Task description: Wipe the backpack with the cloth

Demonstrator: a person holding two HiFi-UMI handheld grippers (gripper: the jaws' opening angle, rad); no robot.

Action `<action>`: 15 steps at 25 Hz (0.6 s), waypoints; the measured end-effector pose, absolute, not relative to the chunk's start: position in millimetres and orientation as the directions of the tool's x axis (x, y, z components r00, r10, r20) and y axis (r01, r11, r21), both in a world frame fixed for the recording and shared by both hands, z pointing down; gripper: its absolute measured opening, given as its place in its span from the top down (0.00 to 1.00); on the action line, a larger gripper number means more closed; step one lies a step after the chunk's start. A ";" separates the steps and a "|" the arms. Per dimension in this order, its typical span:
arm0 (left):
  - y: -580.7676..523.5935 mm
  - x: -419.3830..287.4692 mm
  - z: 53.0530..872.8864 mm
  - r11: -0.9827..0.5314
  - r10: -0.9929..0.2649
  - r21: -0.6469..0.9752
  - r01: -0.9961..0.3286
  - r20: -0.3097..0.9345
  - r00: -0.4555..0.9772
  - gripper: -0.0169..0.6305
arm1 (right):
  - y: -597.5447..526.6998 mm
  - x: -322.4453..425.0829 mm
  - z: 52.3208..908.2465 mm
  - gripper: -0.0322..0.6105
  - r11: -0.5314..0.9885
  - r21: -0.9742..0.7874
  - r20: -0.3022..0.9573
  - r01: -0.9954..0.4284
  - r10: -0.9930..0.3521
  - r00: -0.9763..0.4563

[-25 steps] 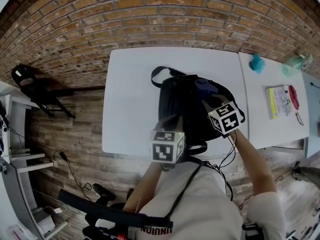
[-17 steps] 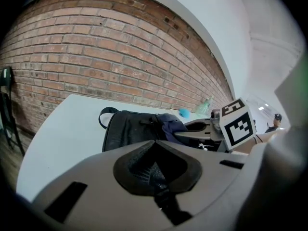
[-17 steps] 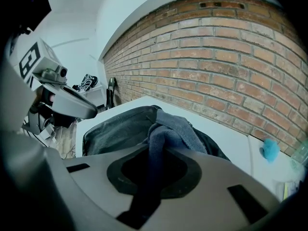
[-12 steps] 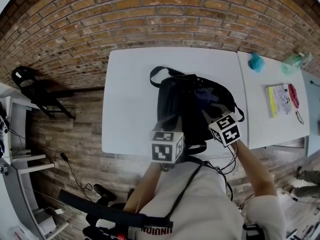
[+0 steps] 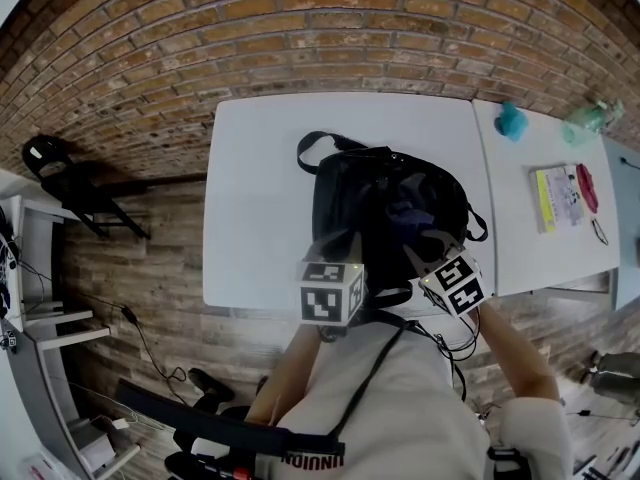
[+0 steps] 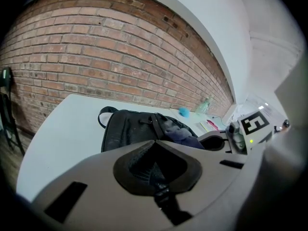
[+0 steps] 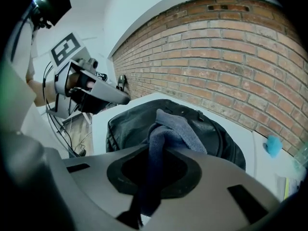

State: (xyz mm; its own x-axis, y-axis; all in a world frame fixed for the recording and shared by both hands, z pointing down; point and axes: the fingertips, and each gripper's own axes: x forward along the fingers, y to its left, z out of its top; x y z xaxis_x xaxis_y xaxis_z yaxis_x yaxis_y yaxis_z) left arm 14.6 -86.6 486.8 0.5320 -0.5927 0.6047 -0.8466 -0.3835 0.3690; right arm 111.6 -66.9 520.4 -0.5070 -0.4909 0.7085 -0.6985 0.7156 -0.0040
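A black backpack (image 5: 350, 193) lies flat on the white table (image 5: 260, 198), its carry loop toward the brick wall. A dark blue-grey cloth (image 5: 410, 206) is draped on its right half. My right gripper (image 5: 425, 243) is shut on the cloth (image 7: 175, 129), near the bag's front right edge. The cloth runs from the jaws out over the backpack (image 7: 130, 124). My left gripper (image 5: 345, 243) sits at the bag's near edge. In the left gripper view its jaws (image 6: 156, 170) are closed on a black strap with a buckle (image 6: 161, 196). Beyond them lie the backpack (image 6: 127, 131) and cloth (image 6: 178, 134).
A second white table (image 5: 520, 238) adjoins on the right, carrying a teal object (image 5: 512, 123), a green bottle (image 5: 590, 120) and a yellow-edged notebook (image 5: 556, 201). A black folding chair (image 5: 70, 173) stands on the wooden floor at left. The brick wall (image 5: 330, 28) runs behind the table.
My right gripper has drawn back toward the table's near edge, dragging the cloth across the backpack. The left gripper has stayed put.
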 end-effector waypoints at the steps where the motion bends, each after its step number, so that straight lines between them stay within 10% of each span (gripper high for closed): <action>1: -87.0 14.1 487.0 -0.382 -0.593 0.370 -0.847 0.605 0.532 0.97 | -60.4 110.5 521.5 0.89 0.726 -0.003 0.713 -0.688 -0.480 -0.511; 15: -86.6 17.1 486.1 -0.389 -0.589 0.368 -0.845 0.606 0.535 0.97 | -14.4 111.8 529.9 0.89 0.786 0.018 0.740 -0.619 -0.427 -0.520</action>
